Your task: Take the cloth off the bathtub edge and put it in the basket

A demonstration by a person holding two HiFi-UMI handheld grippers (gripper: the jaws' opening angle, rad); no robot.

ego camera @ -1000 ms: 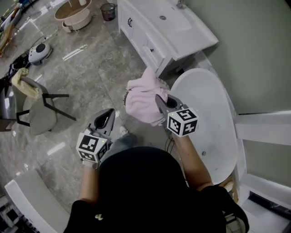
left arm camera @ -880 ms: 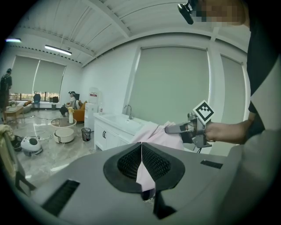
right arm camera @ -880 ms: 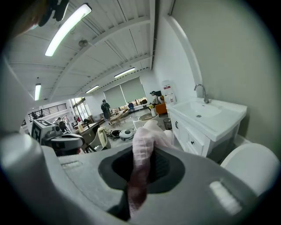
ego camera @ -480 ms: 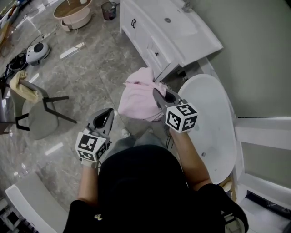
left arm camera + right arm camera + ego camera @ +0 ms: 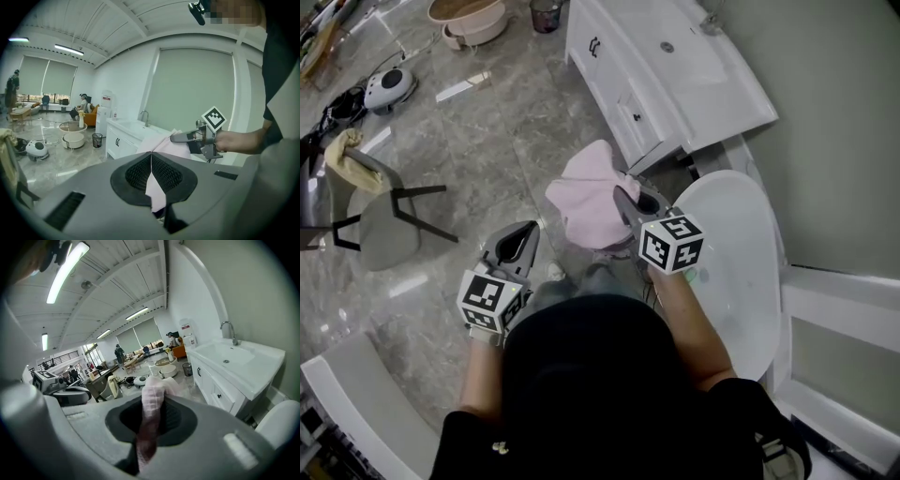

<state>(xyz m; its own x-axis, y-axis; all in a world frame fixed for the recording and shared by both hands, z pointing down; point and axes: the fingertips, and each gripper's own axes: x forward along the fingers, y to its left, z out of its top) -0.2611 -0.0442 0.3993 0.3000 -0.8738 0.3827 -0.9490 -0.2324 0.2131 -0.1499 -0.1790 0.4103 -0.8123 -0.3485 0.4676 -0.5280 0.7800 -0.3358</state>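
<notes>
A pink cloth [image 5: 592, 199] hangs in the air over the marble floor, left of the white bathtub [image 5: 733, 272]. My right gripper [image 5: 623, 202] is shut on it; in the right gripper view a fold of the cloth [image 5: 152, 392] sits pinched between the pads of my right gripper [image 5: 151, 401]. My left gripper [image 5: 527, 231] hovers lower left of the cloth, apart from it. In the left gripper view its pads [image 5: 151, 161] meet with nothing held, and the cloth [image 5: 159, 143] and my right gripper [image 5: 180, 137] show beyond. A round beige basket [image 5: 469, 14] stands far off on the floor.
A white vanity with a sink [image 5: 675, 66] stands just beyond the cloth, next to the tub. A small dark bin [image 5: 546, 13] sits near the basket. A grey chair [image 5: 384, 230] and a white round appliance [image 5: 389, 86] are on the floor to the left.
Both grippers and the cloth have shifted away from the bathtub toward the floor by the vanity. The grip on the cloth is unchanged.
</notes>
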